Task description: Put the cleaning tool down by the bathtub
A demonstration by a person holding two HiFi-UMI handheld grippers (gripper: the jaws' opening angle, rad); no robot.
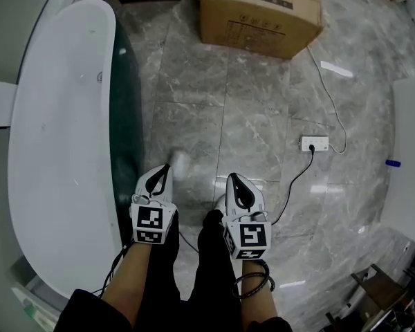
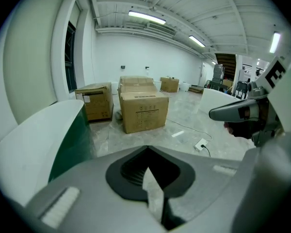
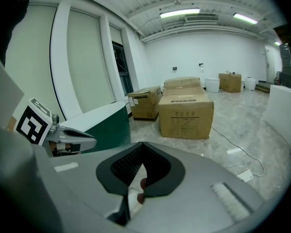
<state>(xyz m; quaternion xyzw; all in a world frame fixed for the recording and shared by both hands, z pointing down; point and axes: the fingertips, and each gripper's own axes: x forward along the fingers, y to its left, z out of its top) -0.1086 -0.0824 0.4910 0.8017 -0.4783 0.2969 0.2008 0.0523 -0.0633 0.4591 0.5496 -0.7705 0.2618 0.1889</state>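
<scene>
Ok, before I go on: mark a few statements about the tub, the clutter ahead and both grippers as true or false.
1. The bathtub lies left of the left gripper. True.
2. The left gripper is wide open. False: its fingers meet at the tips.
3. A cardboard box stands ahead of the grippers. True.
4. Nothing is plugged into the power strip. False: a black cable runs from it.
5. The right gripper has its fingertips together. True.
</scene>
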